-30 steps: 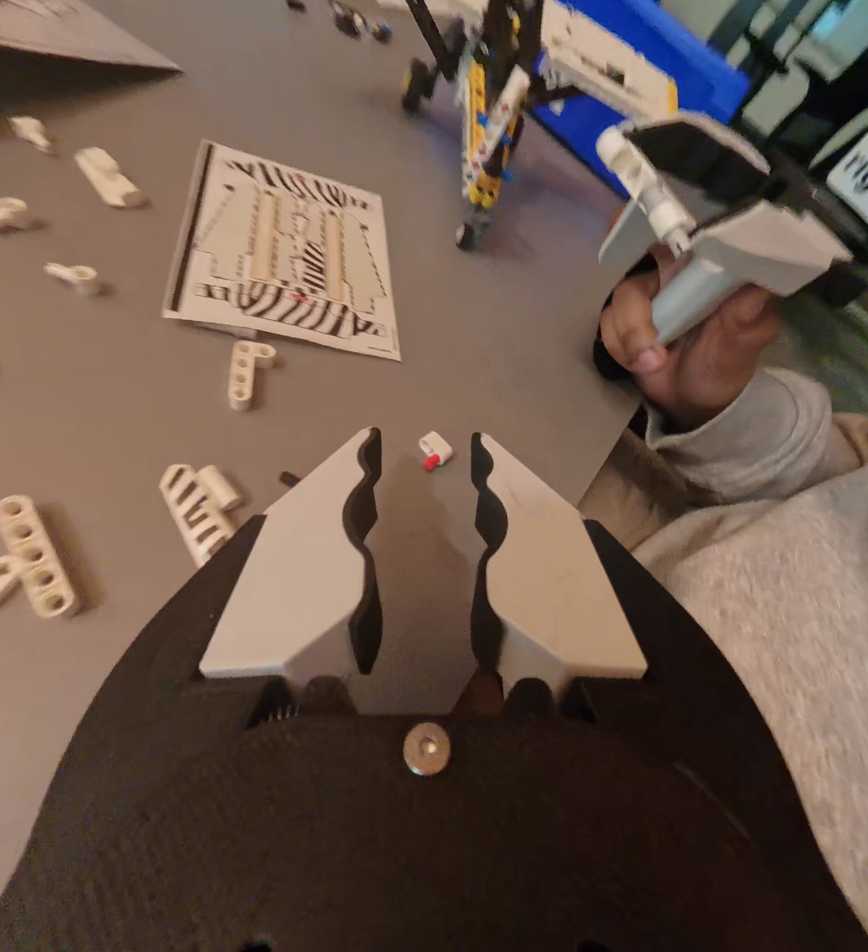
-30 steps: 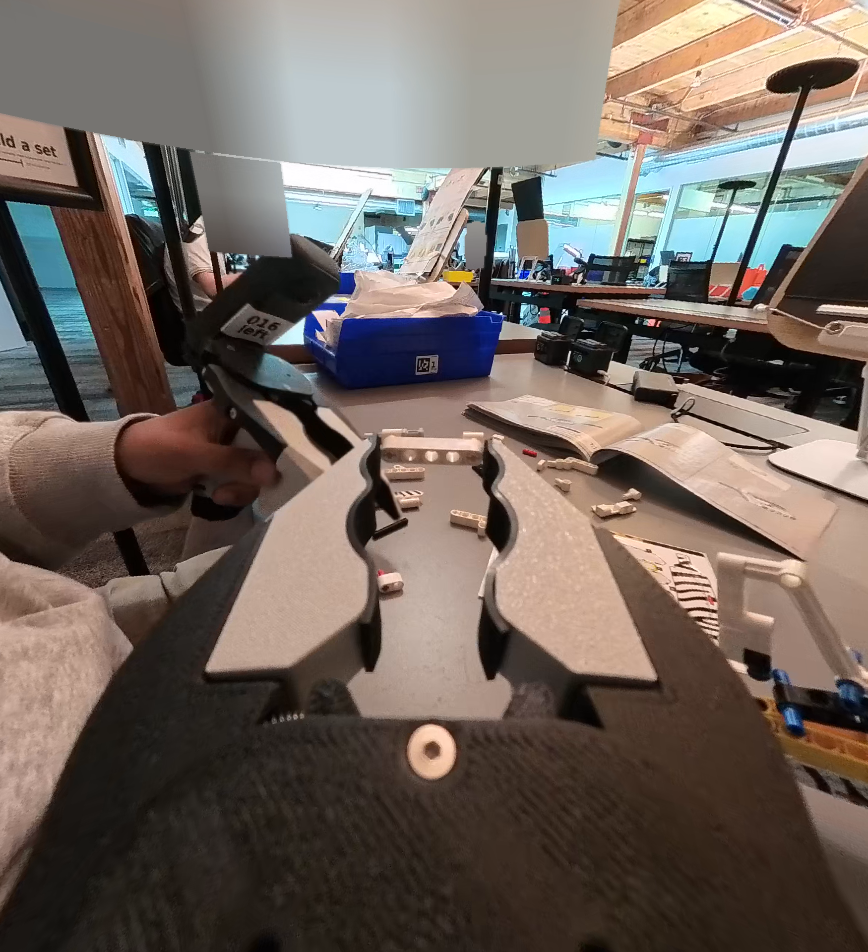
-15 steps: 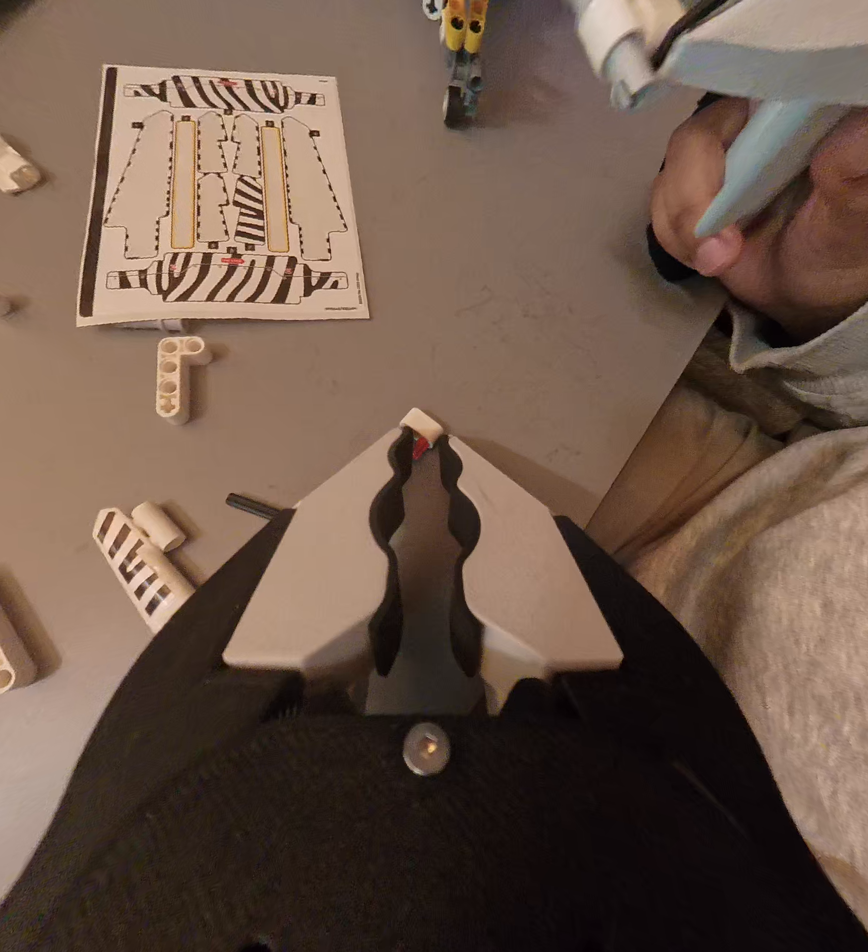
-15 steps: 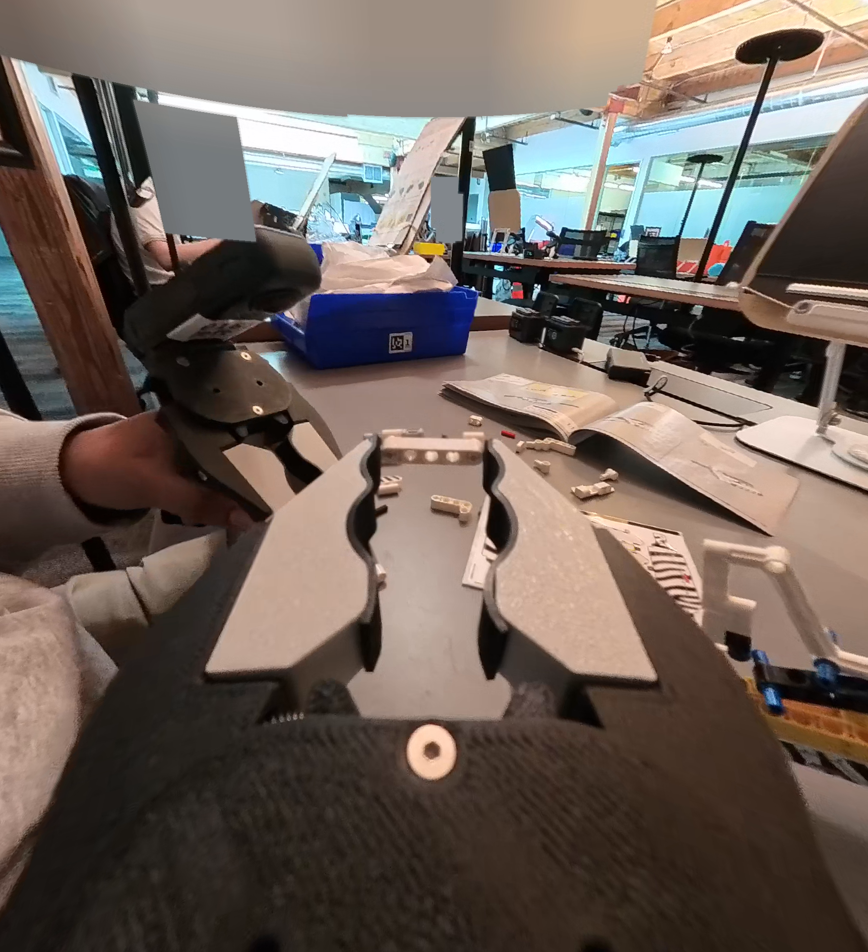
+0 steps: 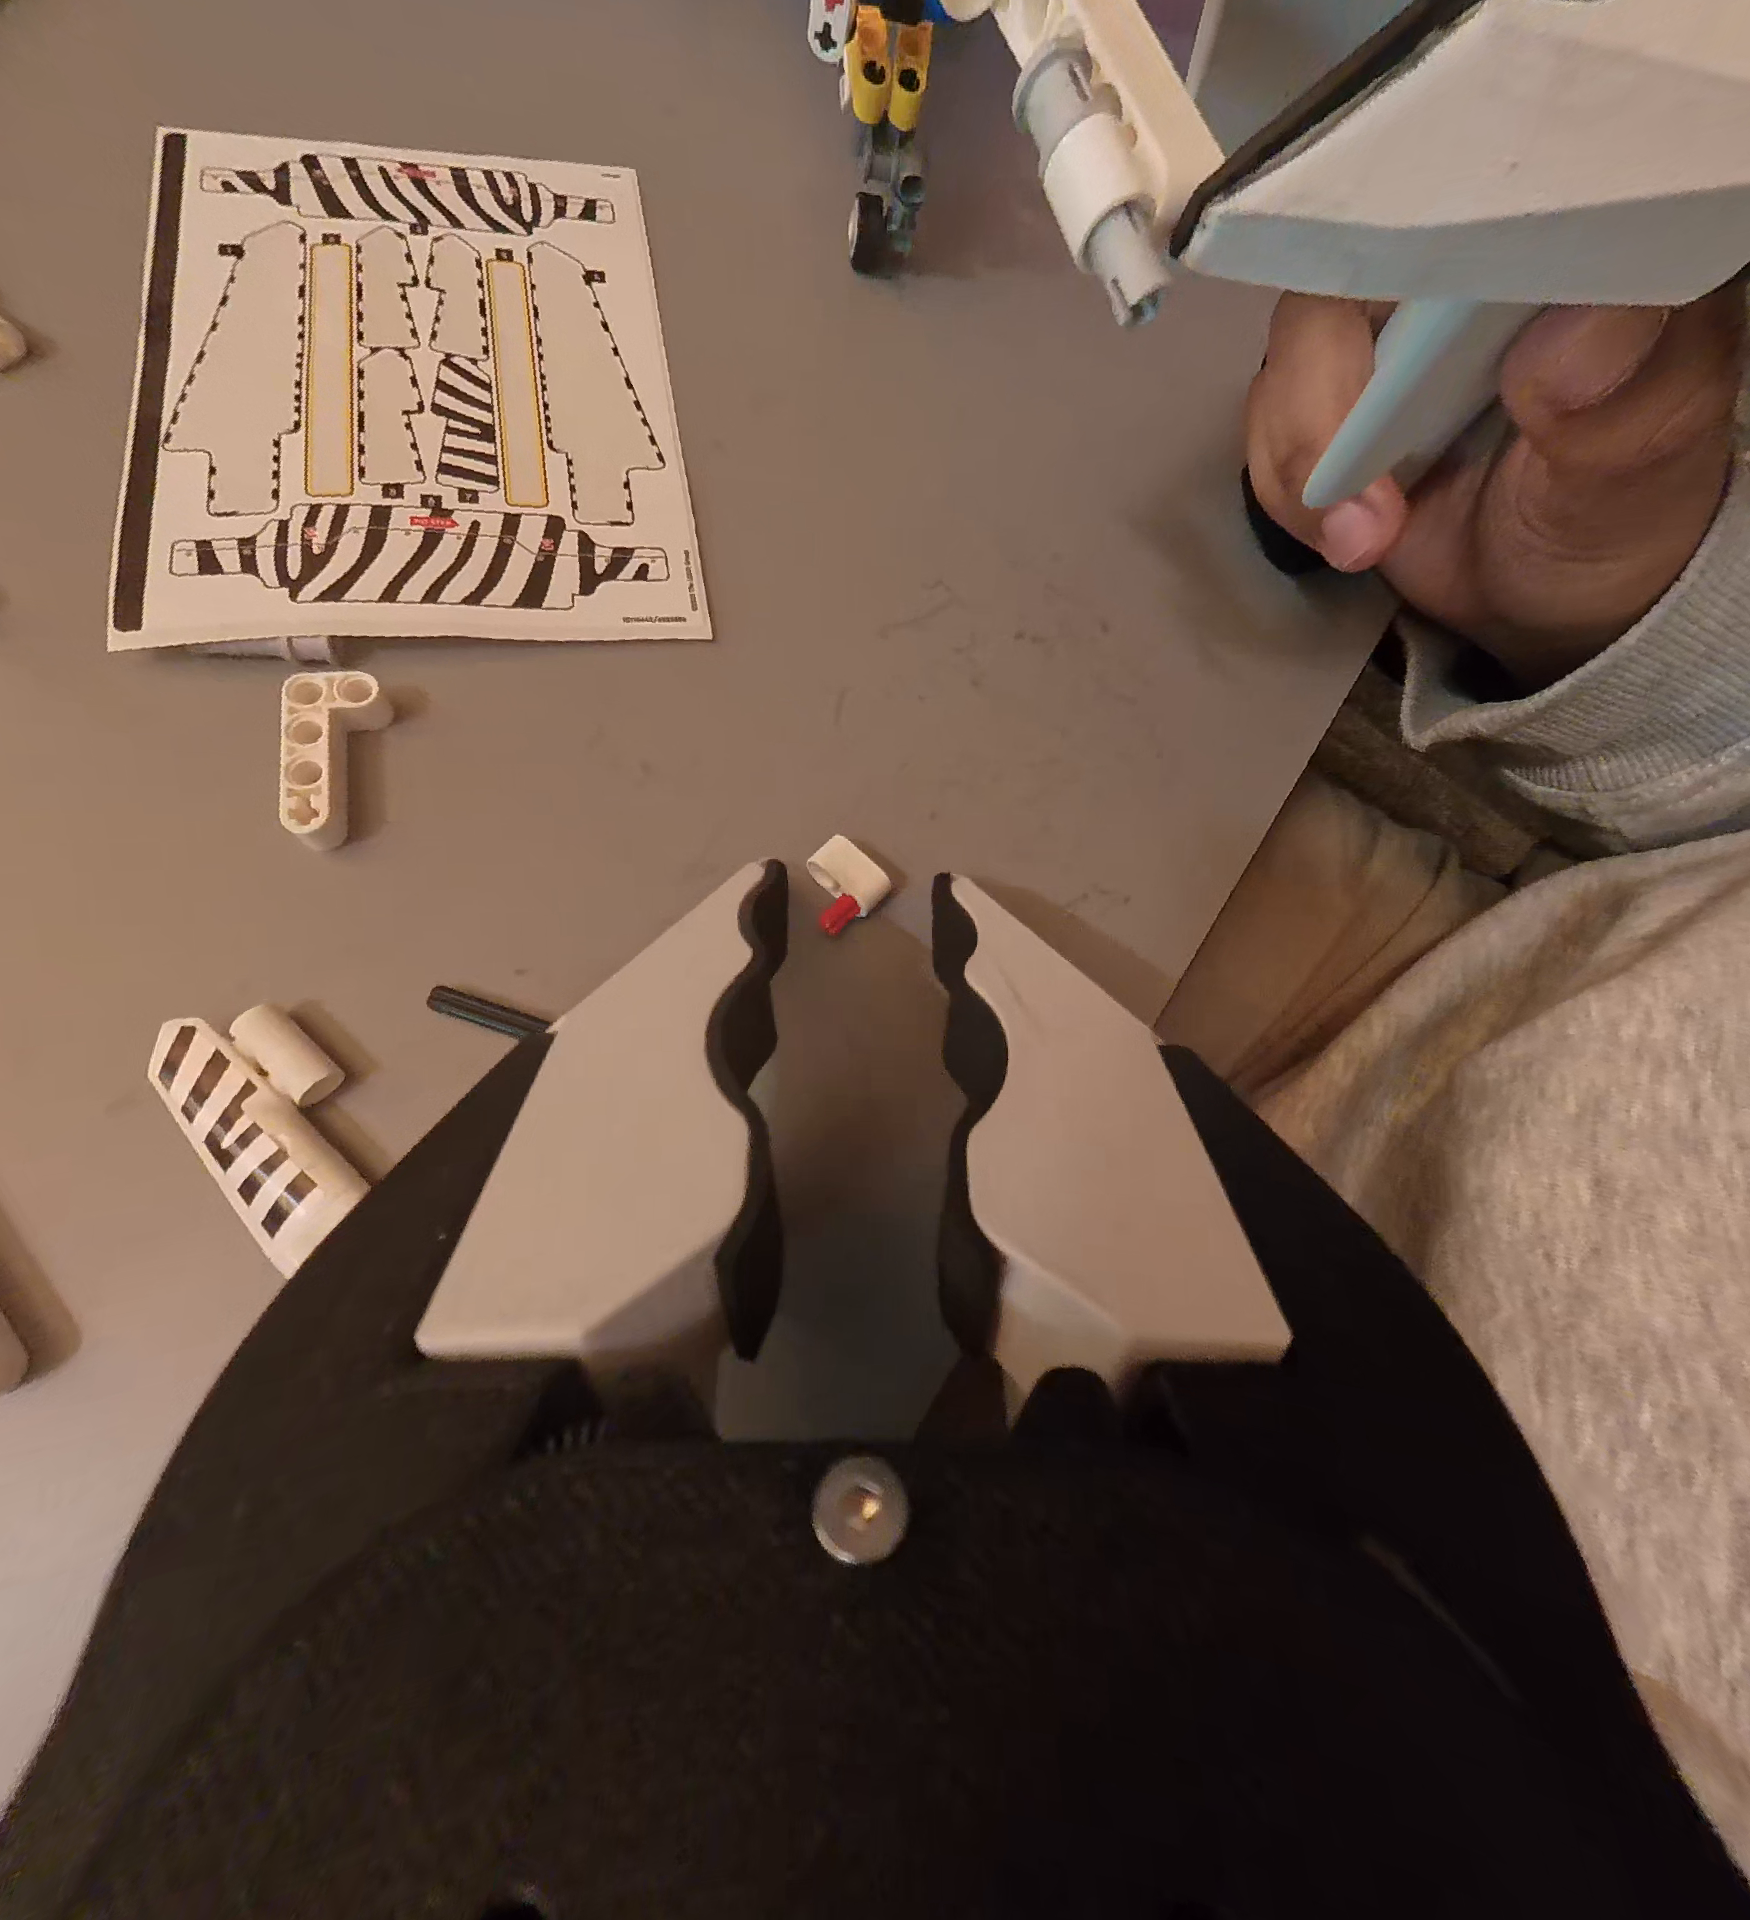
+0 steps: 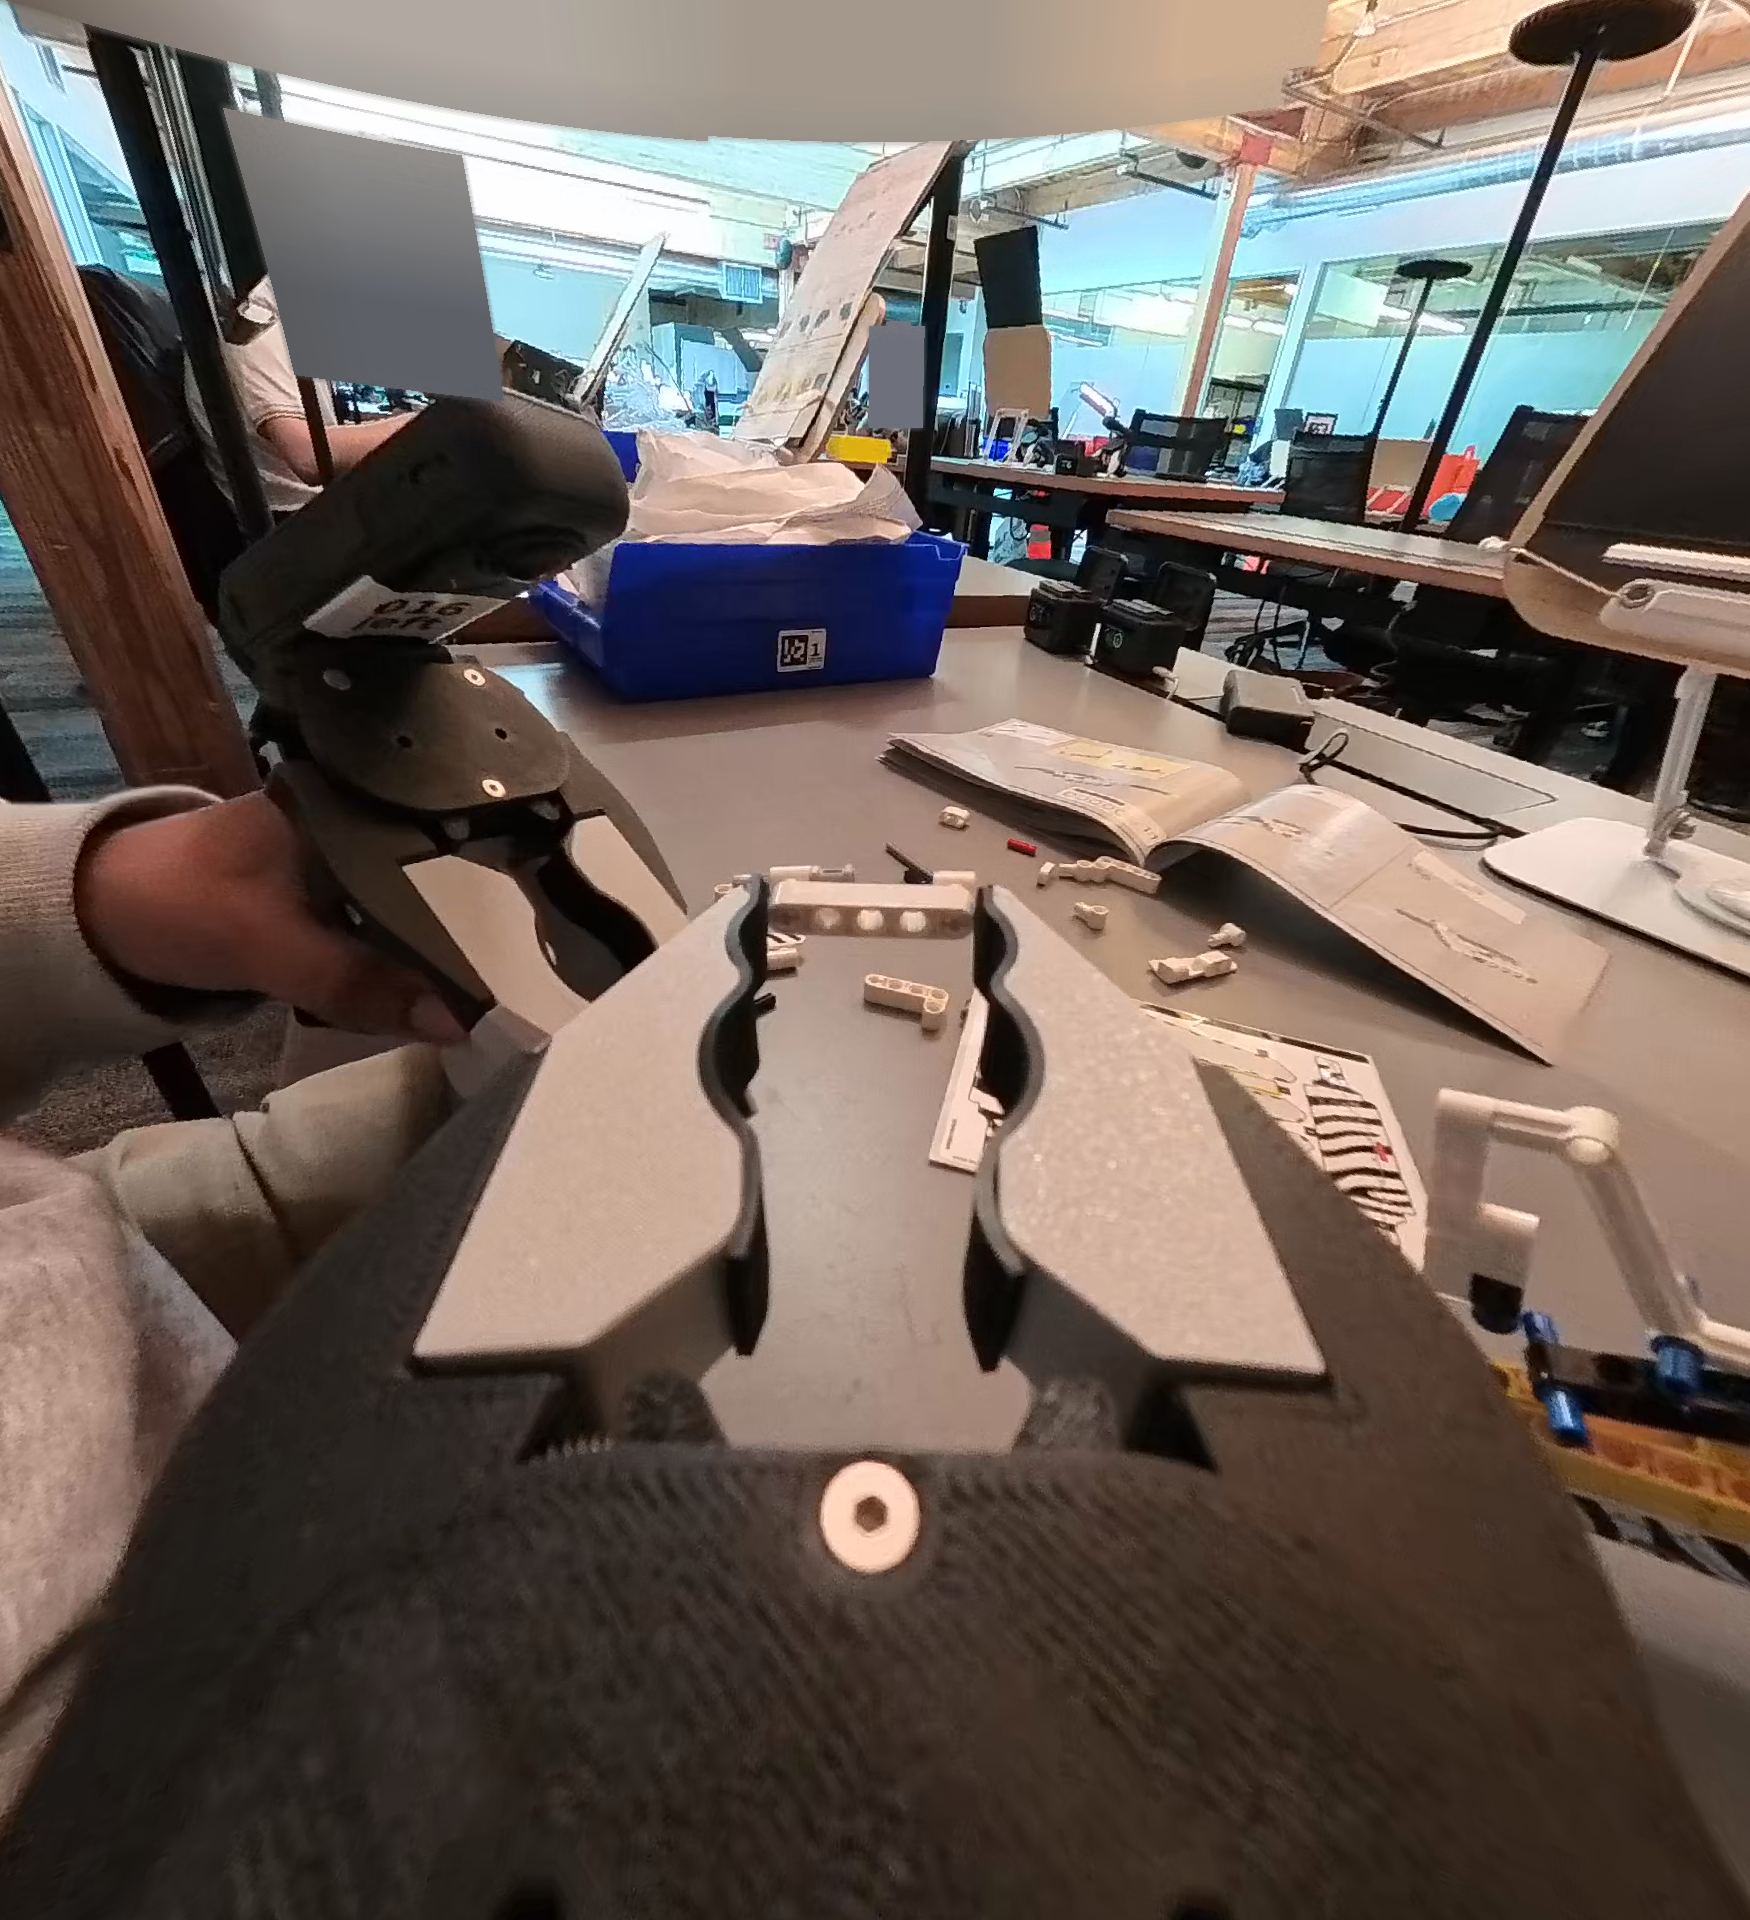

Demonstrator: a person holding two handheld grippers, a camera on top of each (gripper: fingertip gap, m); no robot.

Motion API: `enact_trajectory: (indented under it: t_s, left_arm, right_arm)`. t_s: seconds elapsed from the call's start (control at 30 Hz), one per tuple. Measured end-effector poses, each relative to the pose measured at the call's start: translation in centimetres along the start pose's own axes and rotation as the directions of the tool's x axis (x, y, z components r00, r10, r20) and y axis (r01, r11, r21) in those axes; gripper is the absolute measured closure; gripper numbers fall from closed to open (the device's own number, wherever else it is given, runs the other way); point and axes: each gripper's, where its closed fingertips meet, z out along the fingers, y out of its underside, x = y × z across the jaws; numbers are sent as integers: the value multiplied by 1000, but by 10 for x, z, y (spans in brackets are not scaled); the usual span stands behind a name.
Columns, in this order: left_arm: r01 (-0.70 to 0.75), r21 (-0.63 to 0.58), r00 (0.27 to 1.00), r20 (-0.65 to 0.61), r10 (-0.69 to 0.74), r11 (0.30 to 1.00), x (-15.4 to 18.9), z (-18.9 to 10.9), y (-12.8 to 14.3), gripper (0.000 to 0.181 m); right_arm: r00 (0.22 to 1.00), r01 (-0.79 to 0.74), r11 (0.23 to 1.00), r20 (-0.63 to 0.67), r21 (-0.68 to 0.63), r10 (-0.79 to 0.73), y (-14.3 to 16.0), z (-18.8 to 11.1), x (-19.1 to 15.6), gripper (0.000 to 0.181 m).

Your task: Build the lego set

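Observation:
My left gripper is open, low over the grey table. A small white piece with a red pin lies on the table just past the gap between its fingertips, free of both. My right gripper is shut on a white beam with holes, gripped end to end at the tips. In the left wrist view that beam carries a grey pin and hangs at the top right. The half-built model stands at the right, with a white frame, blue pins and a yellow base.
A zebra sticker sheet, a white L-piece, a striped piece and a black axle lie to the left. An open booklet and a blue bin sit farther back. The table edge is close on the right. Tip to tip, the grippers are about 11 cm apart.
My left gripper closed around the small white and red piece half a second ago and has opened again; the piece lies on the table. My right gripper still holds the beam.

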Motion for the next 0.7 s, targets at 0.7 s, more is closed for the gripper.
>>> enact_trajectory:
  t_s: [0.7]
  left_arm:
    - [56,69,998,-27,-54,996,3,2,-7,160]
  right_arm:
    - [1000,18,1000,7,4,-18,0,0,-2,142]
